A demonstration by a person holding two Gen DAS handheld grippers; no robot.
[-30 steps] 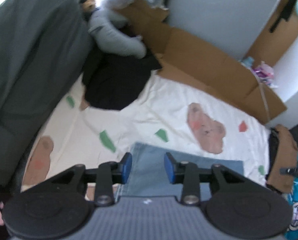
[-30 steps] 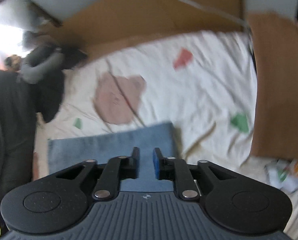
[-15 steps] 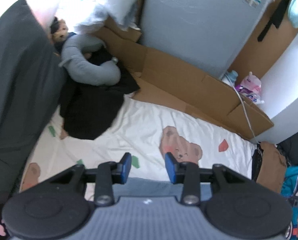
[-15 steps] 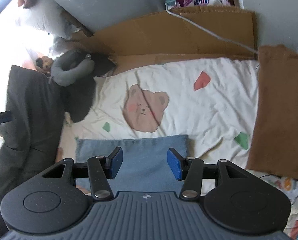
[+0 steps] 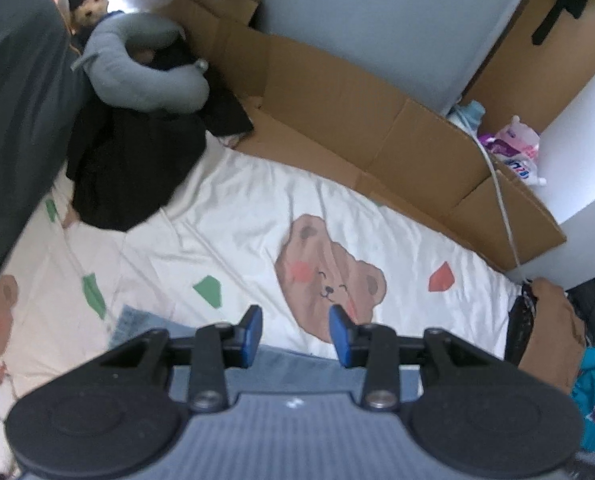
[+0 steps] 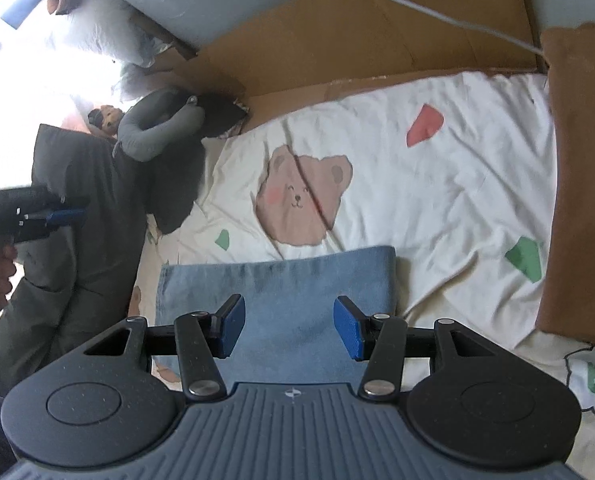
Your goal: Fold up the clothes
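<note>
Cream cotton with bear and leaf prints covers the bed (image 6: 437, 184), the largest thing in view; brown cardboard (image 5: 337, 120) is propped along its far edge. A dark pile of clothes (image 5: 137, 160) with a grey neck pillow (image 5: 145, 76) is heaped at the far left corner, and a brown garment (image 6: 581, 184) is laid along the right edge. The folded blue denim (image 6: 281, 280) is seen flat near the near edge of the bed, its far fold straight, its right end rounded.

The right gripper (image 6: 289, 326) is held above the denim, jaws apart, nothing clamped between the pads. The left gripper (image 5: 295, 336) is held over the denim's far edge, jaws apart and empty; in the right wrist view it is seen raised off to the left, over the grey-green cloth.

The fold looks largely finished, so the step in hand is judged to be release and tidy-up. For a clean result, the denim should be left undragged as the grippers are lifted, edges should be squared only by light presses, and the next garment is best taken from the dark pile by a seam or corner, not mid-cloth.
</note>
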